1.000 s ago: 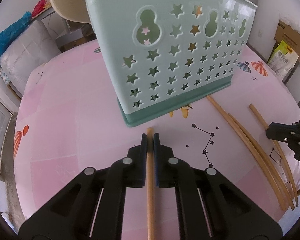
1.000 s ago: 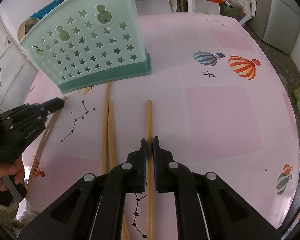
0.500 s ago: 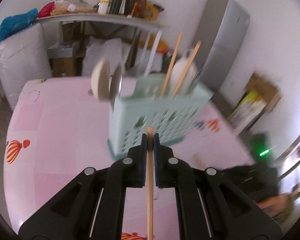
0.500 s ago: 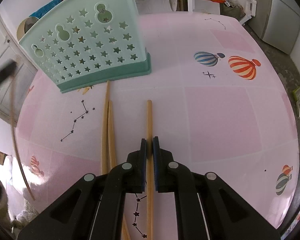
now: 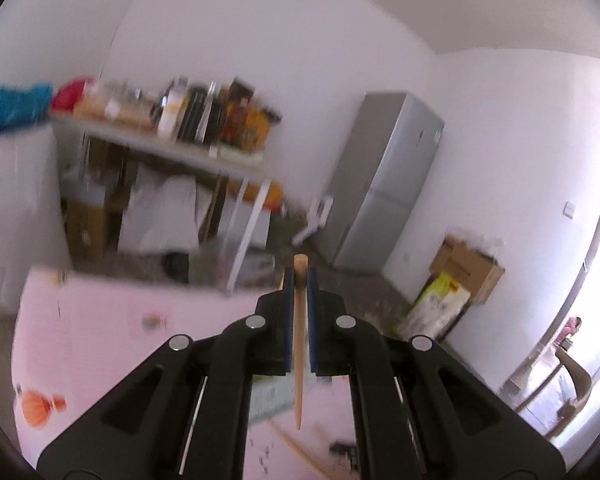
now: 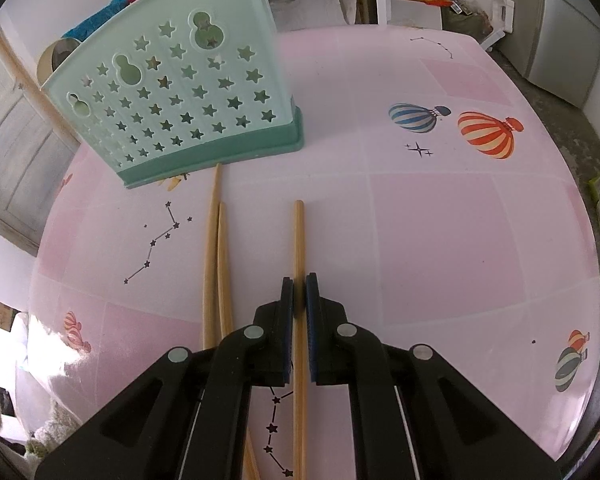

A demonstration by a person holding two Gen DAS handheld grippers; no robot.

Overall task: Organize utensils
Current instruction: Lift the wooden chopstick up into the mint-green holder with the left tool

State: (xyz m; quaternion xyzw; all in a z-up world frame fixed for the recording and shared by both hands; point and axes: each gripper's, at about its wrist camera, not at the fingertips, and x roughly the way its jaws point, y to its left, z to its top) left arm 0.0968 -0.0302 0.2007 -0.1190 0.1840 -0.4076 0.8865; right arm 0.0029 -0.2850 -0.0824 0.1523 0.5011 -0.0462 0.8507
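Your left gripper point(image 5: 299, 280) clamps a chopstick point(image 5: 299, 344) aloft against a blurred room, your right gripper point(image 6: 299, 284) pinches another stick point(image 6: 299, 240) flat on the table point(image 6: 440, 240), its near end cut off, beside a pair point(image 6: 214, 248) before the basket point(image 6: 172, 92).

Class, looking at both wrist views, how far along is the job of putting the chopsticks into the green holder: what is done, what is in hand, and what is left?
Done: some sticks already stand in the green holder. In hand: the left tool is shut on one chopstick held up in the air, and the right tool is shut on another chopstick lying on the pink table. Left: both held chopsticks and the loose pair beside them.
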